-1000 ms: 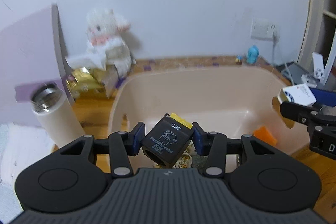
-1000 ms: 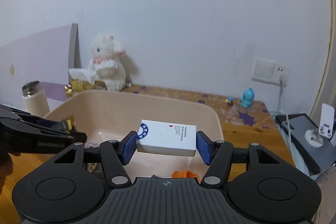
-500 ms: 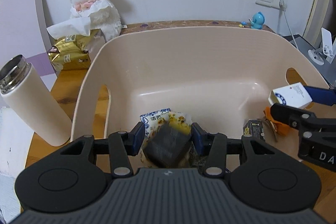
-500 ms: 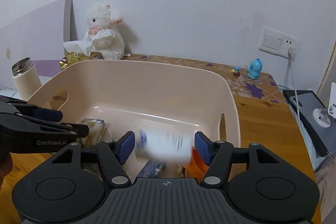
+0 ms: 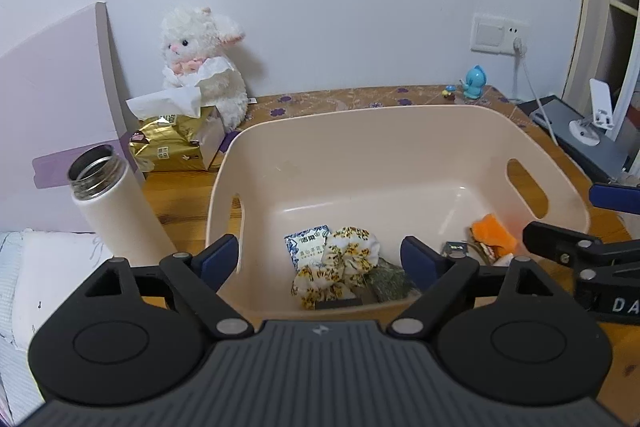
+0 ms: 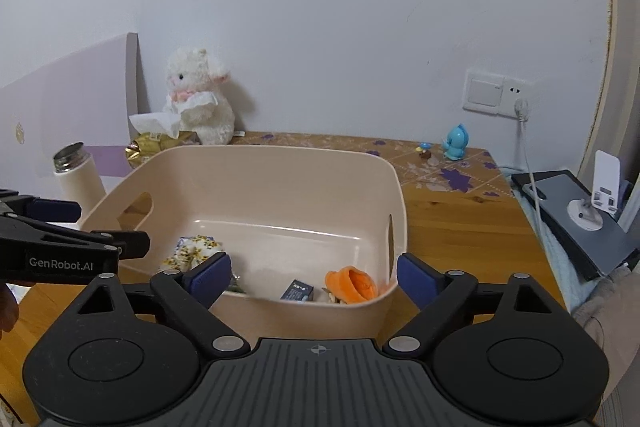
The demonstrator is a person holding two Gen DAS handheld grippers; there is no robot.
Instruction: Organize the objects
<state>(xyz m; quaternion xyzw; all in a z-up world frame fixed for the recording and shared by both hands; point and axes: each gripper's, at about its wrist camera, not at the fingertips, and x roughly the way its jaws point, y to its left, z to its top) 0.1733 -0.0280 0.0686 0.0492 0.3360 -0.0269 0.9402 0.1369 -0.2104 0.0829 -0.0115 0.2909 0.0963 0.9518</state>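
Observation:
A beige plastic bin (image 5: 400,131) (image 6: 280,163) stands on the wooden table. In it lie a blue-white packet (image 5: 306,245), a yellow-flowered cloth (image 5: 344,263) (image 6: 192,251), a dark box (image 5: 384,281), an orange soft item (image 5: 492,233) (image 6: 352,283) and a small dark box (image 6: 298,290). My left gripper (image 5: 326,261) is open and empty above the bin's near edge. My right gripper (image 6: 310,277) is open and empty above the bin's near right corner. The white box is not visible.
A white open-topped flask (image 5: 112,203) stands left of the bin. A gold tissue pack (image 5: 176,143) and a plush lamb (image 5: 200,67) sit behind. A blue figurine (image 6: 456,143), a cable and a grey device (image 6: 576,219) are at the right.
Both grippers have opened. The left one let go of the dark box and the right one let go of the white box, both into the bin. Both grippers drew back.

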